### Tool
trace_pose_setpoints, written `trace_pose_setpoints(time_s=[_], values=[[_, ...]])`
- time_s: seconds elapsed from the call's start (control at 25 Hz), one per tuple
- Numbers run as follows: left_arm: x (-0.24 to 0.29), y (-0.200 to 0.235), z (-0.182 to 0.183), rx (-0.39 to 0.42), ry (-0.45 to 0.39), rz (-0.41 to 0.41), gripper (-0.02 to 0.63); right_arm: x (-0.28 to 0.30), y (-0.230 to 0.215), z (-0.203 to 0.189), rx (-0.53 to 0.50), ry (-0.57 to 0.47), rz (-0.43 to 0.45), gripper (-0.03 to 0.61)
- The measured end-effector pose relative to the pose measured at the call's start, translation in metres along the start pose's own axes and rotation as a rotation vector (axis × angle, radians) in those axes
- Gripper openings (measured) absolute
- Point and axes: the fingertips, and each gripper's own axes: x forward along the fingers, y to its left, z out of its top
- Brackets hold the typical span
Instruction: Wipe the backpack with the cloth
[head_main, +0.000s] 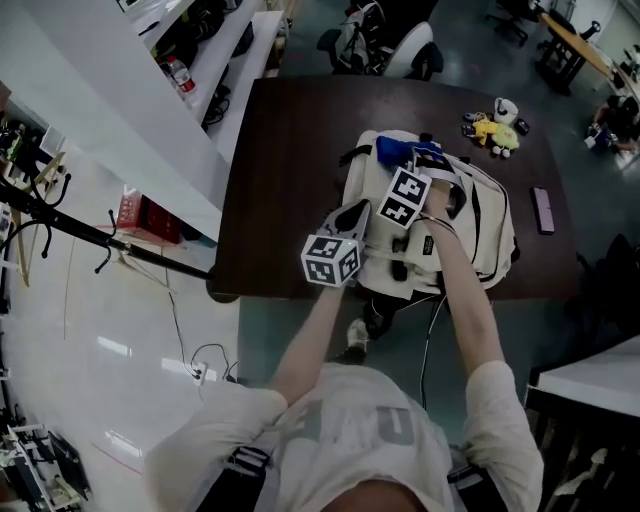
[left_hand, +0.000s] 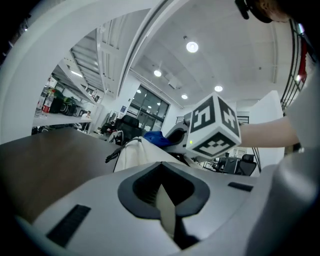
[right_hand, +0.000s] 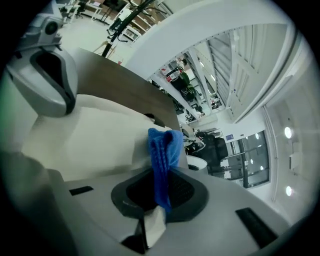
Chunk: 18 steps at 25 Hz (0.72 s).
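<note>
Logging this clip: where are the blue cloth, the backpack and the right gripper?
blue cloth (right_hand: 162, 150), right gripper view, on its bunched fold.
backpack (head_main: 495, 232), head view, on its cream side panel.
right gripper (right_hand: 161, 187), right gripper view, between its jaws, shut on the blue cloth.

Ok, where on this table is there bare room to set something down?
The widest bare patch of the dark brown table lies between its left edge and the cream fabric backpack. A bare strip also runs along the far edge behind the backpack. The right end is crowded: small yellow and white toys and a dark flat slab sit there.
</note>
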Motion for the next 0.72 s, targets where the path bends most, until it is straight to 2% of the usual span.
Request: trace_pose_setpoints(time_s=[0.12, 0.24, 0.32, 0.44, 0.72], values=[[-0.016, 0.002, 0.015, -0.001, -0.088, 0.043, 0.005, -0.014, 0.018, 0.006, -0.03, 0.002, 0.005, 0.041], [-0.029, -0.004, 0.032, 0.026, -0.134, 0.043, 0.005, -0.029, 0.033, 0.011, 0.03, -0.019, 0.016, 0.041], [-0.038, -0.012, 0.041, 0.043, -0.152, 0.034, 0.005, -0.04, 0.042, 0.009, 0.06, -0.02, 0.019, 0.041], [-0.062, -0.022, 0.046, 0.062, -0.172, 0.03, 0.005, -0.057, 0.064, 0.007, 0.049, -0.01, 0.025, 0.041], [-0.115, -0.039, 0.03, 0.054, -0.168, 0.023, 0.005, -0.104, 0.124, 0.018, 0.127, -0.048, 0.062, 0.041]])
